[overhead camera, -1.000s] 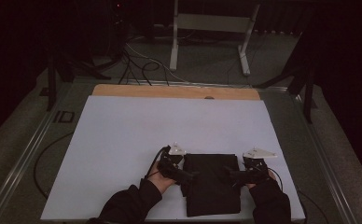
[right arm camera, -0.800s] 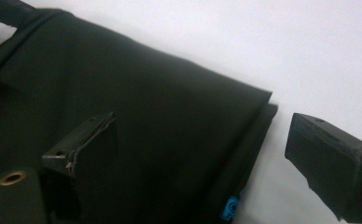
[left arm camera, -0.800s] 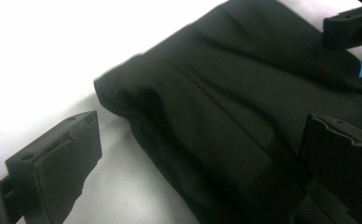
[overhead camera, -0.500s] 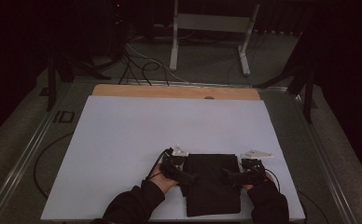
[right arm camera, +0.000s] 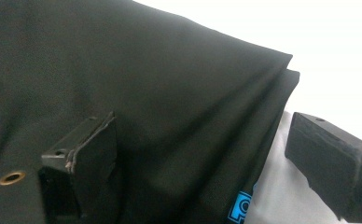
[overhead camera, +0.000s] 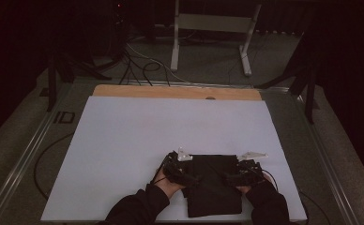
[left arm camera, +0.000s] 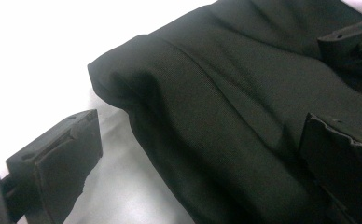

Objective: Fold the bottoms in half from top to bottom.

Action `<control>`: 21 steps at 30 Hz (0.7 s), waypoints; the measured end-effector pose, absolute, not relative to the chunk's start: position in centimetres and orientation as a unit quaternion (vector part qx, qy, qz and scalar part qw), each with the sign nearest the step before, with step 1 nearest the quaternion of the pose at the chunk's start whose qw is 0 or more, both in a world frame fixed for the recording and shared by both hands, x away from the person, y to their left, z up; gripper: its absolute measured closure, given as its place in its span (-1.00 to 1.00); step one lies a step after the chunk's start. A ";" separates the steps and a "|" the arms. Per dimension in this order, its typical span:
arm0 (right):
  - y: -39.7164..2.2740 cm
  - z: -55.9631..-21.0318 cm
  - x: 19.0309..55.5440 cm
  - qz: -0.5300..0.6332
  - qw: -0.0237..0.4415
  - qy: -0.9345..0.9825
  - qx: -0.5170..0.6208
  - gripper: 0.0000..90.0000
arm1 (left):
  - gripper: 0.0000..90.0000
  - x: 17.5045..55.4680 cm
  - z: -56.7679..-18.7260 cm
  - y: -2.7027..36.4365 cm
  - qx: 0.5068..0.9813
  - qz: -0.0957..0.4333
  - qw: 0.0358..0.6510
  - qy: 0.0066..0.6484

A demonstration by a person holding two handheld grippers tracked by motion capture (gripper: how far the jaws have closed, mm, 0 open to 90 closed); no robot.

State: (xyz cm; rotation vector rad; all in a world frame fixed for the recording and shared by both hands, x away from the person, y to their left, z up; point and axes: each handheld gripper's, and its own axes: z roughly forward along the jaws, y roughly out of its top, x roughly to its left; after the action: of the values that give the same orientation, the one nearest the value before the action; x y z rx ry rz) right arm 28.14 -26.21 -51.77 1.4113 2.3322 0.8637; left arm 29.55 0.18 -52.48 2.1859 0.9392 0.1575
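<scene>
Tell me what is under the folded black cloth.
The black cloth lies on the white sheet, which shows all around it. Whether anything sits between its folded layers cannot be seen; the fabric covers that.

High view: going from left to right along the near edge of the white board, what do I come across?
White board → left gripper → folded black cloth → right gripper → white board again.

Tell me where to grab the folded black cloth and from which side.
Grip the black cloth at its two side edges, each gripper coming in from its own side. The folded layers stack into a thick rounded edge that sits raised off the white sheet. The left gripper and right gripper probably already straddle those edges, jaws open.
</scene>
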 end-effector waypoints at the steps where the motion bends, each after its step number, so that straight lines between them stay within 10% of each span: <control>1: -26.2 -51.8 28.1 0.298 0.141 0.808 0.488 -0.78 | -0.94 29.5 -52.4 0.2 0.853 0.062 0.365 0.367; 21: -25.6 -51.1 27.5 0.321 0.106 0.817 0.467 0.31 | 0.35 29.4 -51.8 0.1 0.847 -0.002 0.377 0.375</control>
State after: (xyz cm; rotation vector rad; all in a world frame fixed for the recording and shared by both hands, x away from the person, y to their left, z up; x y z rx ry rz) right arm 27.54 -25.60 -51.10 1.3747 2.4081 0.9449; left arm 29.37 0.06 -51.76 2.1649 0.9600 -0.0055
